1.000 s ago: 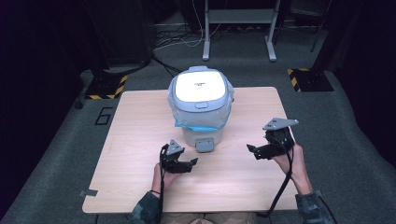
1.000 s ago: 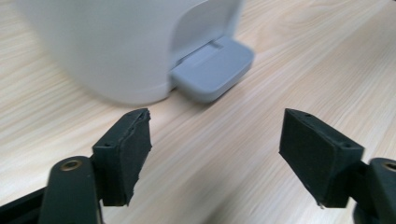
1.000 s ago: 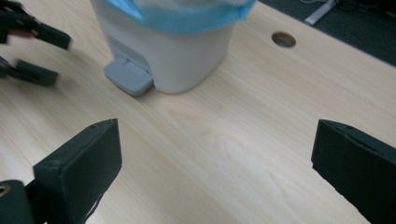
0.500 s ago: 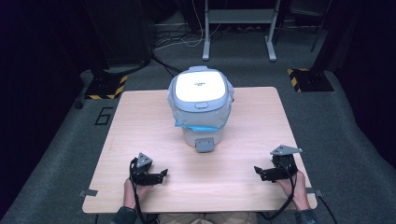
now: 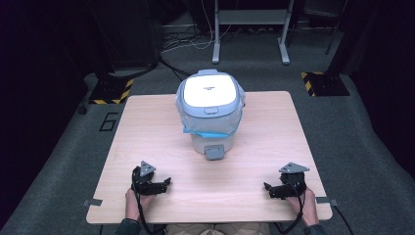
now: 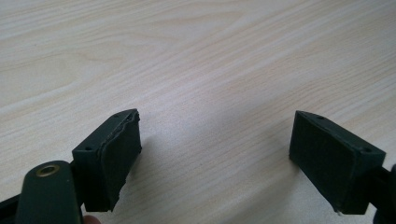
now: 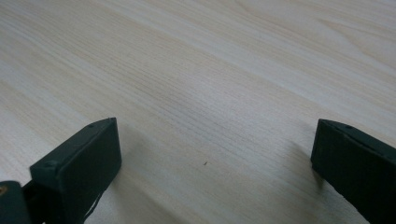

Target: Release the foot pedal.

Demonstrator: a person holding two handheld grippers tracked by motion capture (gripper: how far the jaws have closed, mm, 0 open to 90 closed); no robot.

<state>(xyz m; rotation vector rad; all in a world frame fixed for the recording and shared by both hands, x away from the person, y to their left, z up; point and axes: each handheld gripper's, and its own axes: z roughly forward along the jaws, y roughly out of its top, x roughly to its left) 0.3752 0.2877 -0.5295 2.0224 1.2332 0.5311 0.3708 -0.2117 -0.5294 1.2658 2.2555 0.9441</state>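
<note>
A white and grey rice cooker (image 5: 210, 105) with its lid down stands at the middle of the wooden table (image 5: 147, 127); a clear and blue plastic film wraps its body. My left gripper (image 5: 165, 183) rests low at the table's near left, its tips toward the middle. Its jaws have just been opening and stand wide in the left gripper view (image 6: 215, 140), with bare wood between them. My right gripper (image 5: 267, 189) lies at the near right, tips pointing left. It is open over bare wood too (image 7: 215, 158). Both are well short of the cooker.
A grey latch tab (image 5: 214, 152) juts from the cooker's front base. Dark carpet surrounds the table, with yellow-black striped plates (image 5: 320, 81) and a metal stand's legs (image 5: 249, 29) beyond the far edge. The table's near edge is right behind both hands.
Both hands drew back from beside the cooker's front toward the near edge, spread apart and sank to the tabletop. The cooker has not moved.
</note>
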